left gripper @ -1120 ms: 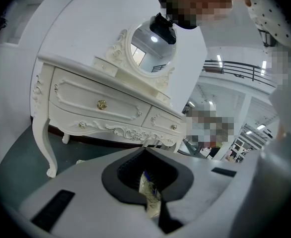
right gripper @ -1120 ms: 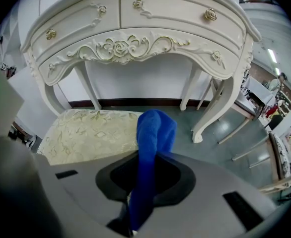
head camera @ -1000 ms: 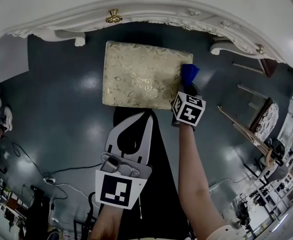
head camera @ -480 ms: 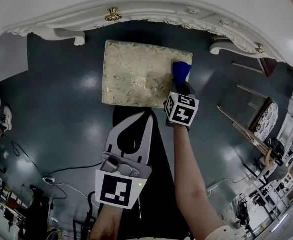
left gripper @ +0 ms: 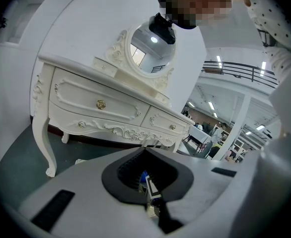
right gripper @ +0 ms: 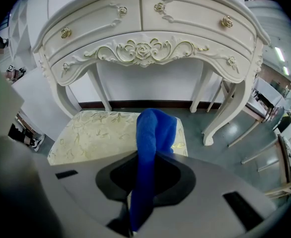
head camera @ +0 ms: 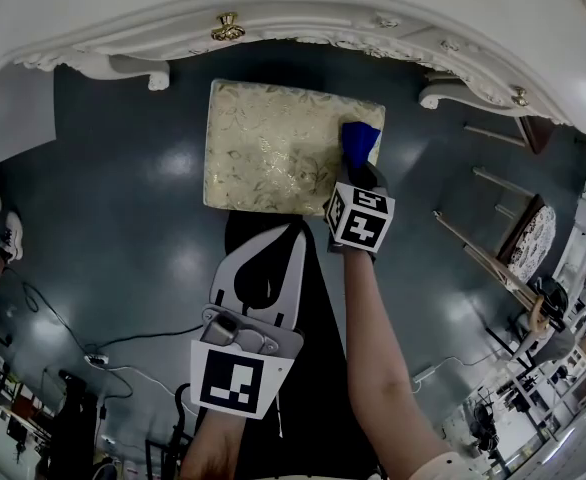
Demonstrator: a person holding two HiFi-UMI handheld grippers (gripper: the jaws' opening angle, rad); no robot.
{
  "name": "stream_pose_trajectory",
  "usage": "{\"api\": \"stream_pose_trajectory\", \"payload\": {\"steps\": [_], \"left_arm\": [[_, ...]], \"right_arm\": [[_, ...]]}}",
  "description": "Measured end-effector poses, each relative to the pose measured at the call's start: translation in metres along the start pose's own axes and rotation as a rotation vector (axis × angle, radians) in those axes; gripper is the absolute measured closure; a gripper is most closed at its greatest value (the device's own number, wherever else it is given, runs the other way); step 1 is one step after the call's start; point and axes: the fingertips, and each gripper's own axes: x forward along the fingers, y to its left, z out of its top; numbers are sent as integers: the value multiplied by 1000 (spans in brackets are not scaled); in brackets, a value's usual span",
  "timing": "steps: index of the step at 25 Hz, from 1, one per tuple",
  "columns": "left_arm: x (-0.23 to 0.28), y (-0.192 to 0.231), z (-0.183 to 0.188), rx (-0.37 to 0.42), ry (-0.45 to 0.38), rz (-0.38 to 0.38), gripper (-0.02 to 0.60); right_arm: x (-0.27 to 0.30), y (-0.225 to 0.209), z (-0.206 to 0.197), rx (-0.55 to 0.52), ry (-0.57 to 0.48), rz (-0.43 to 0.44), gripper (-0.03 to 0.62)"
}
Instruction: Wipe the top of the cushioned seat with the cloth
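Note:
The cushioned seat (head camera: 268, 148), pale gold with a leaf pattern, stands on the dark floor in front of a white dressing table (head camera: 303, 8). My right gripper (head camera: 357, 171) is shut on a blue cloth (head camera: 359, 142), which rests on the seat's top near its far right corner. In the right gripper view the cloth (right gripper: 153, 133) stands up between the jaws and hides part of the seat (right gripper: 98, 133). My left gripper (head camera: 296, 230) is held low near the person's body, short of the seat's near edge. It is shut with nothing in it.
The dressing table's curved legs (right gripper: 221, 108) stand just right of and behind the seat. Chairs and wooden frames (head camera: 518, 238) crowd the right side. Cables (head camera: 103, 353) lie on the floor at lower left. A round mirror (left gripper: 150, 48) tops the table.
My right gripper has slid left with the blue cloth, from just off the seat's right edge onto its top. The left gripper has not moved.

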Motion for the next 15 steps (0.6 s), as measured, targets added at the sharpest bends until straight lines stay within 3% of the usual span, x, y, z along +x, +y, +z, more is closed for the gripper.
{"api": "stream_pose_trajectory", "payload": {"steps": [15], "left_arm": [[0, 7, 2, -8, -1, 2, 583]], "right_arm": [[2, 29, 2, -11, -1, 41, 530]]}}
